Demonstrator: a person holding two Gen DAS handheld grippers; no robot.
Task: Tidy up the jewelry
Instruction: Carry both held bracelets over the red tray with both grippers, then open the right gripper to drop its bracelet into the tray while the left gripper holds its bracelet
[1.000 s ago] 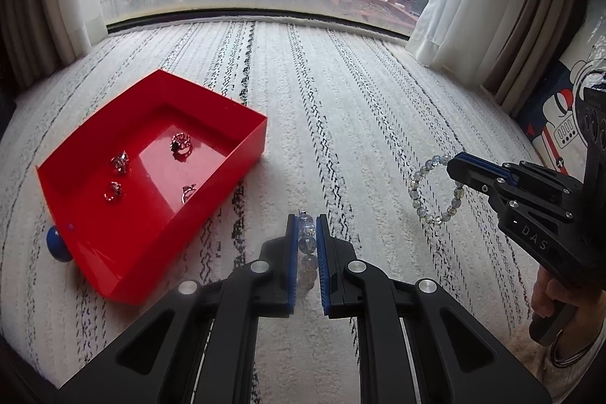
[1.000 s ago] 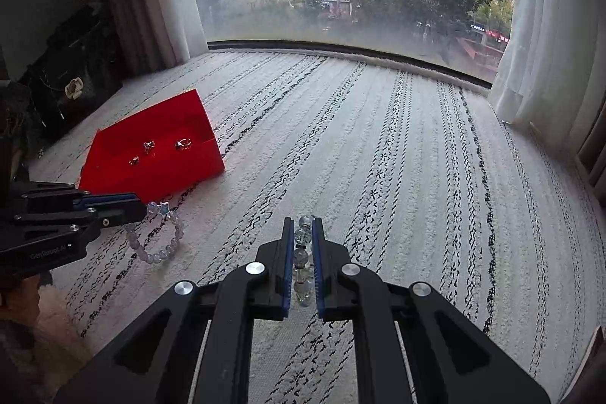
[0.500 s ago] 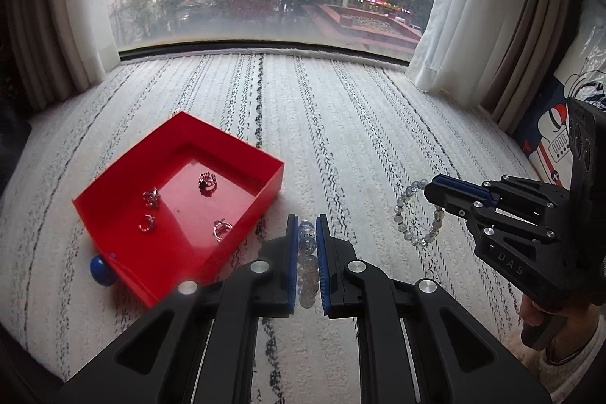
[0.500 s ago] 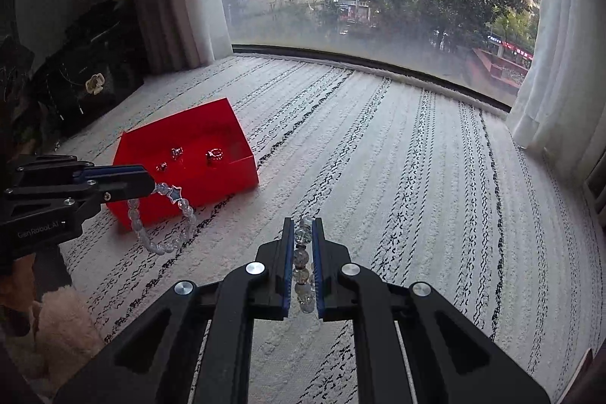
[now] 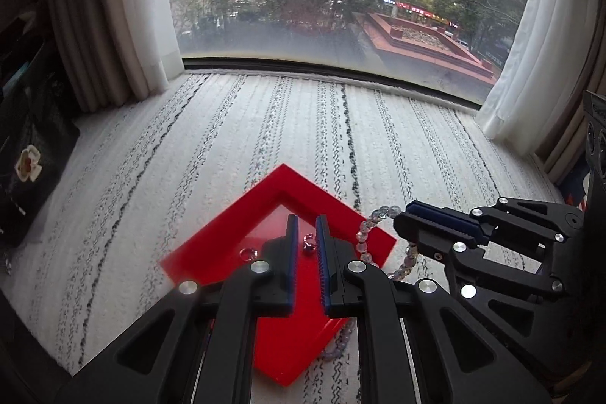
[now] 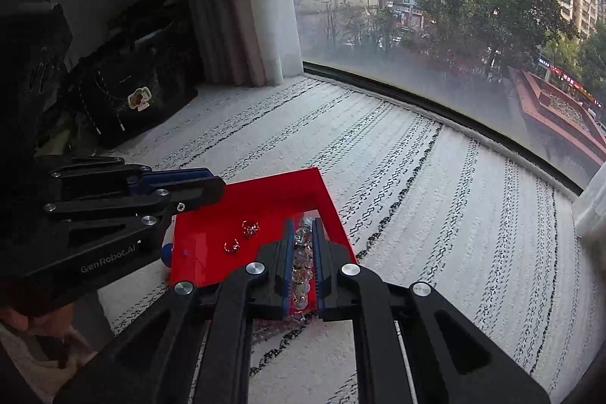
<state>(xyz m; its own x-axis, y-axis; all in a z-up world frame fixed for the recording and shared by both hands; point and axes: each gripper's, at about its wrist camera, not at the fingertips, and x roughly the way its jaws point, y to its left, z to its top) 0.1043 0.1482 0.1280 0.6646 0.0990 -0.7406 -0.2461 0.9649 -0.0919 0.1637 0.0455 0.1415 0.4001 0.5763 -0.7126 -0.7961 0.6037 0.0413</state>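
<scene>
A red tray (image 5: 223, 233) (image 6: 272, 192) lies on the striped white rug, with small rings (image 5: 248, 253) (image 6: 250, 228) inside. My left gripper (image 5: 305, 220) hovers over the tray; its jaws stand slightly apart with nothing between them. A pale bead bracelet (image 5: 341, 341) lies draped over the tray's near edge below it. My right gripper (image 6: 303, 226) (image 5: 407, 209) is shut on a clear bead bracelet (image 6: 302, 260) (image 5: 369, 226), held above the tray's right corner.
A black handbag (image 6: 132, 101) (image 5: 26, 161) stands at the left by the curtain. White curtains (image 5: 538, 36) hang at both sides of the window. A blue ball (image 6: 166, 254) sits against the tray's left side.
Both grippers moved over the red tray. The left gripper let go of its bracelet, which now lies over the tray's edge. The right gripper still holds its bracelet.
</scene>
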